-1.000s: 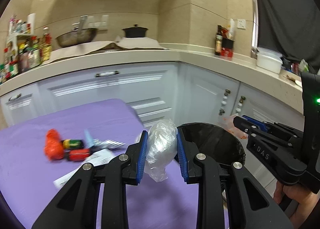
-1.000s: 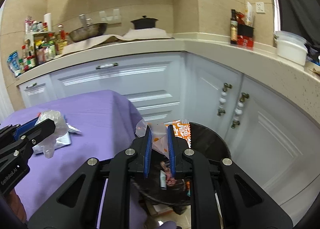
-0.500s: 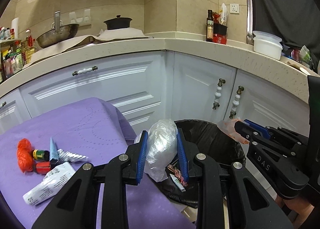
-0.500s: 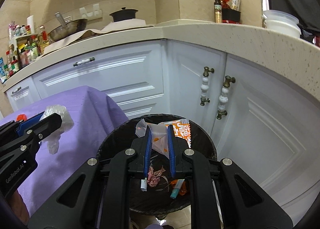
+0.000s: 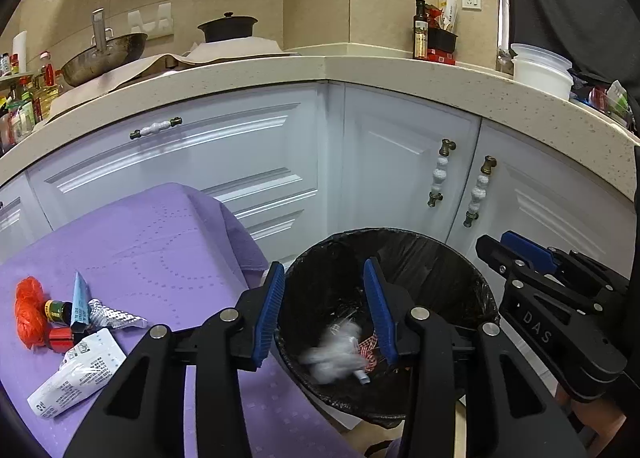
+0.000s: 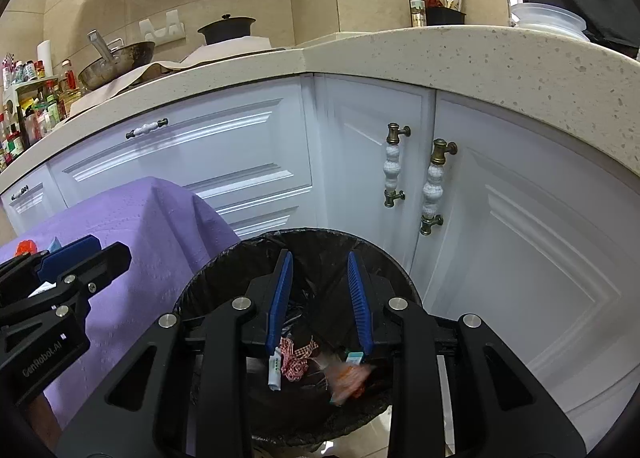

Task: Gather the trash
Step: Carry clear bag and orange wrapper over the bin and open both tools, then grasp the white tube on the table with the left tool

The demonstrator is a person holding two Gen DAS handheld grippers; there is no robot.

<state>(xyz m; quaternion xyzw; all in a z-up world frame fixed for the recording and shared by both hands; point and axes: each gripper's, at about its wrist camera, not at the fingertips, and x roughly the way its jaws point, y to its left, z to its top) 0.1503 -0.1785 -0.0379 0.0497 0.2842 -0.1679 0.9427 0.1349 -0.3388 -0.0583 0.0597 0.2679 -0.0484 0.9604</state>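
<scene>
Purple-covered desk (image 5: 160,242) left of both spread, empty claws is littered with wrappers (image 5: 76,374); two pieces are binned (image 5: 400,254).

Home kitchen: countertop (image 5: 280,74), wok (image 5: 104,58), cabinets (image 5: 224,162).

The bin (image 5: 472,286) is lined with a thin, crinkled, slightly glossy black plastic bag, and the clear plastic wad (image 5: 334,356) inside it looks filmy and blurred. The tablecloth (image 5: 152,242) is matt purple cloth with a stitched dotted pattern, bearing a shiny silver foil wrapper (image 5: 114,314) and a printed white plastic pouch (image 5: 76,374). Both grippers (image 5: 324,312) (image 6: 320,300) are matt black plastic with ribbed blue pads (image 5: 269,314).
</scene>
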